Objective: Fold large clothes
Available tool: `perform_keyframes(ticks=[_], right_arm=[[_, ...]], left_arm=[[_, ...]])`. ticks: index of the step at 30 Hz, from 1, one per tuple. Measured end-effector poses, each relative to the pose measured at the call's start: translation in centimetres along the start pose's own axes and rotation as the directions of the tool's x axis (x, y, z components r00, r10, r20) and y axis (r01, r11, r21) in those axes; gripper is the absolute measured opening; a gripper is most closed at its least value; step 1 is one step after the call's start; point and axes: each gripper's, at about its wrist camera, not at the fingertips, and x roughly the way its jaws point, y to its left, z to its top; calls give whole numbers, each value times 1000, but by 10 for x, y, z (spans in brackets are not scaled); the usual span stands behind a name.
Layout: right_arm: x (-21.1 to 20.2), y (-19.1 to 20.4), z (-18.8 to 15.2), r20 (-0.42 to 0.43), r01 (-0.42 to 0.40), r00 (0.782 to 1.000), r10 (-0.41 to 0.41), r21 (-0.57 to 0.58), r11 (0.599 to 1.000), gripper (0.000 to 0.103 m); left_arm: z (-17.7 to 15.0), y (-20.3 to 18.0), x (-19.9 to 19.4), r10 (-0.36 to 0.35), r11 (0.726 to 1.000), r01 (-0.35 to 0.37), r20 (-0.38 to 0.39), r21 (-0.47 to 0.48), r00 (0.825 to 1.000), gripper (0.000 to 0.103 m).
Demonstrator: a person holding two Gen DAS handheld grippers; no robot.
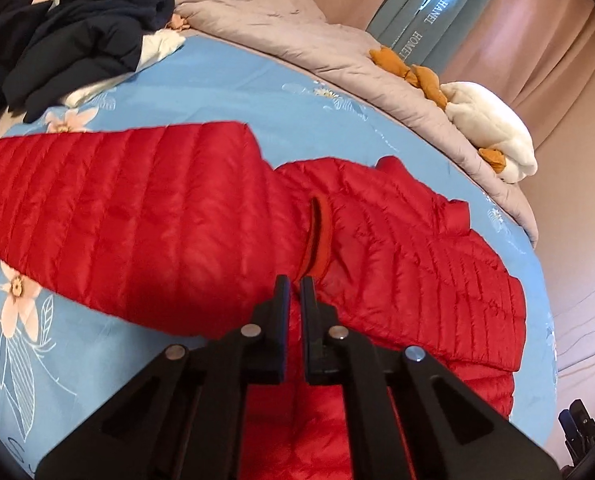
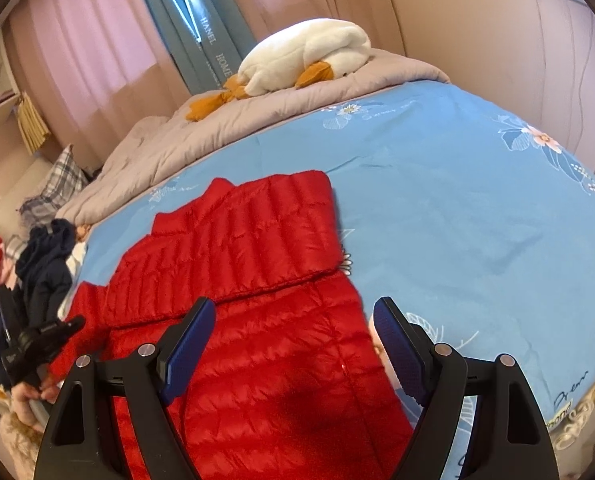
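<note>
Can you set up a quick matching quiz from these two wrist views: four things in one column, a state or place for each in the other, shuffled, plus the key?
Column 1
1. left gripper
2. right gripper
3. plush goose
4. dark clothes

Column 2
A. lying on the grey quilt by the curtains
B. heaped at the far corner of the blue bedsheet
C. open, hovering over the red down jacket
D. shut on the jacket's red cuff

Pairs: 1-D, 2-C, 3-A, 4-B
</note>
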Motion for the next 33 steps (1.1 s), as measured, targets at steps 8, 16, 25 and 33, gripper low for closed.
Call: perform_keyframes(ticks=[8,16,25,33], right_arm=[[2,11,-1,-13,10,1000,-10,-35,999,81],[0,35,-3,-7,11,1000,-12,-100,995,81],[1,62,-9,-13,-24,1000,22,-166,986,81],[4,77,-17,-28,-36,999,31,-184,982,81]], left_arm=[[-1,12,-19,-7,999,8,6,-37,1000,4],[17,45,-66,46,994,-37,84,-107,995,18],[17,132,-105,241,934,-191,139,-303,960,75],[10,210,-115,369,828,-272,111,-489,923,91]])
